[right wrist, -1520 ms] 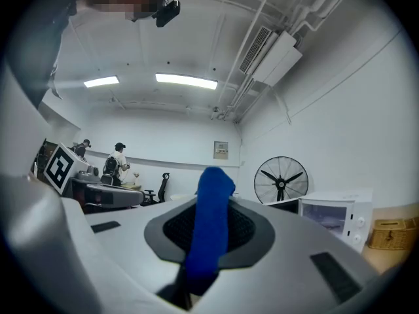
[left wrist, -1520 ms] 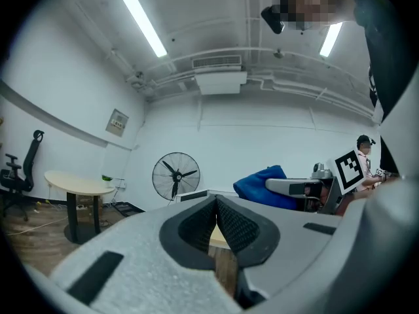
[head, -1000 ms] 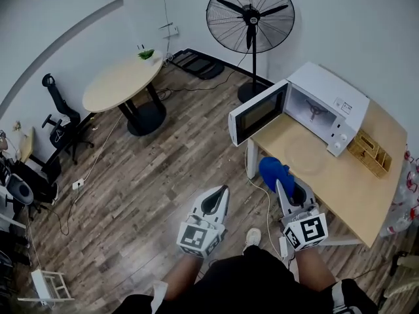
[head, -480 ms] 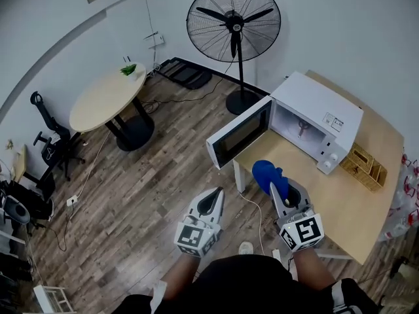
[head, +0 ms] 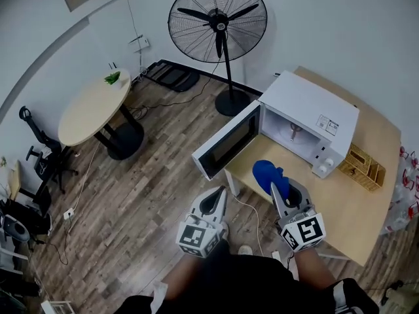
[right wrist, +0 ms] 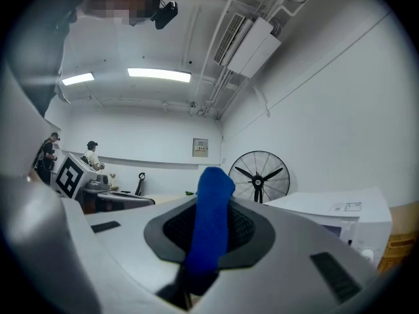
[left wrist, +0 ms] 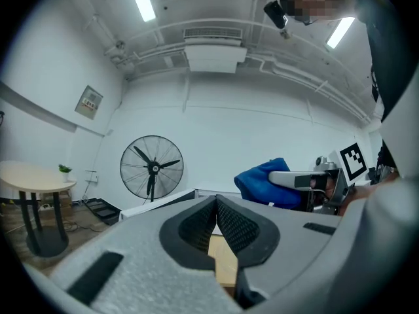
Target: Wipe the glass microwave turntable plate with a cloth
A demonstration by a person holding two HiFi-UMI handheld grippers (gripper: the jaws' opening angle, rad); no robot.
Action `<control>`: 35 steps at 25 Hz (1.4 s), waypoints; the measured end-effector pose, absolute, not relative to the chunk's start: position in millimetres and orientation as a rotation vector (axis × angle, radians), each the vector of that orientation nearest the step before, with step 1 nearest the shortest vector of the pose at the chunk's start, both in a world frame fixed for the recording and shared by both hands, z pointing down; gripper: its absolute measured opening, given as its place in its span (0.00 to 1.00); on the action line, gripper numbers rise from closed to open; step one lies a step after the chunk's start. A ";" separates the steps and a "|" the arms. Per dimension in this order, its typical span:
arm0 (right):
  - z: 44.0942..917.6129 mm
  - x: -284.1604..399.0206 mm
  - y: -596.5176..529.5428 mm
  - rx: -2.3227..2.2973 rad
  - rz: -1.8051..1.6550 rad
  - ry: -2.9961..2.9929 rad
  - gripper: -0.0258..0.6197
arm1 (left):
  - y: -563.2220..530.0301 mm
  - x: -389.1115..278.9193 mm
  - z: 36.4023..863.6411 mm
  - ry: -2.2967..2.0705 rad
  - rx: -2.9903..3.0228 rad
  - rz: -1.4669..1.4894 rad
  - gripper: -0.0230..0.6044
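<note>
Head view looks down on both my grippers held out in front of me, above the wood floor (head: pixel 150 175) at the near edge of a light wooden table (head: pixel 366 201). My left gripper (head: pixel 220 190) is clenched with nothing in it: in the left gripper view its ribbed pads meet at the tips with no gap. My right gripper (head: pixel 277 183) is clamped on a blue cloth (head: pixel 267 172). In the right gripper view the cloth stands as a folded strip pinched between the two pads and sticks up past their tips; from above it bunches out ahead of the jaws, over the table's near corner. A white microwave (head: pixel 314 110) sits on the table just beyond the cloth, its door (head: pixel 226 142) swung wide towards the floor side, and the small hub on the floor of its cavity shows. I cannot make out the glass turntable plate in any view; the stretch of table in front of the microwave lies partly behind my right gripper and the cloth. A wicker basket (head: pixel 363 163) stands to the microwave's right. A black pedestal fan (head: pixel 218 19) stands on the floor behind the microwave by the white wall, and a round table (head: pixel 88 110) with a small plant (head: pixel 112 78) on it is well apart to my left.
</note>
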State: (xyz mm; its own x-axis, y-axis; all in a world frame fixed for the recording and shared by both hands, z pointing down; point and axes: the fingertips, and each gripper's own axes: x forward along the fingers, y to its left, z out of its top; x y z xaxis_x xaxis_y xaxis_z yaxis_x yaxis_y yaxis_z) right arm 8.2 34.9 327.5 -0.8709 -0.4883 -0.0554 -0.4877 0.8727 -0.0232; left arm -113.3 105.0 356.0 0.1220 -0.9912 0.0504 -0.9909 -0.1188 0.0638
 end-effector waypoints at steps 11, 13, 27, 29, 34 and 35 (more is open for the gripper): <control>323.8 -10.5 -36.7 -0.977 0.026 2.958 0.12 | -0.5 -133.7 349.7 -1.801 2.479 -0.028 0.04; 321.8 -16.0 -47.0 -1.019 0.027 2.944 0.12 | -15.6 -134.6 347.2 -1.758 2.521 -0.031 0.04; 341.2 -11.2 -92.9 -1.471 -0.058 2.773 0.12 | -73.5 -130.9 362.0 -1.374 2.716 -0.029 0.04; 346.6 -4.8 -96.1 -1.510 -0.081 2.762 0.12 | -79.3 -127.3 368.0 -1.352 2.720 -0.010 0.04; 364.6 0.8 -104.8 -1.533 -0.116 2.786 0.12 | -87.0 -118.3 381.7 -1.322 2.715 0.032 0.04; 367.8 0.4 -106.7 -1.524 -0.129 2.794 0.12 | -89.3 -116.9 382.5 -1.325 2.711 0.033 0.04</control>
State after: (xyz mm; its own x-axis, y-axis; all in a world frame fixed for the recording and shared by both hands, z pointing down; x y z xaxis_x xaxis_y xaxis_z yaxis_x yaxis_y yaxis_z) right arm 0.4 -106.7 367.8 -0.5413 -0.8373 0.0769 -0.8408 0.5389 -0.0503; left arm -116.9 -89.3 382.5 0.6157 -0.7845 0.0741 -0.7872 -0.6083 0.1019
